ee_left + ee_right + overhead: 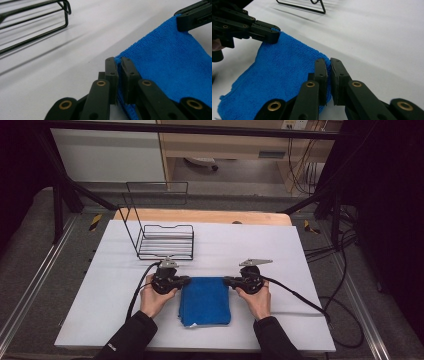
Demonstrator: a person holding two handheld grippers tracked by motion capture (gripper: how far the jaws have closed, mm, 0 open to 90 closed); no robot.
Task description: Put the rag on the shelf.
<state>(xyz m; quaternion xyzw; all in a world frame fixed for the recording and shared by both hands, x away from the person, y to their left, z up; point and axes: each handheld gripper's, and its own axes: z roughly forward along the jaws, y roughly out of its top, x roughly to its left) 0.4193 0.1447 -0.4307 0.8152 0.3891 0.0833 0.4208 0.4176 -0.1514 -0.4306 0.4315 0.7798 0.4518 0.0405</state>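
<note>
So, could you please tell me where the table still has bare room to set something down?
The white table is bare right of the blue cloth, left of the left hand-held gripper, and right of the wire rack. It is crowded at the cloth's far edge, where the left and the right hand-held gripper each pinch a corner.

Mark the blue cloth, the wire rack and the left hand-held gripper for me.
blue cloth [206, 300]: high view, middle of its folded top face.
wire rack [166, 241]: high view, bars of its base.
left hand-held gripper [119, 65]: left gripper view, between its fingertips, shut on the cloth's corner.
</note>
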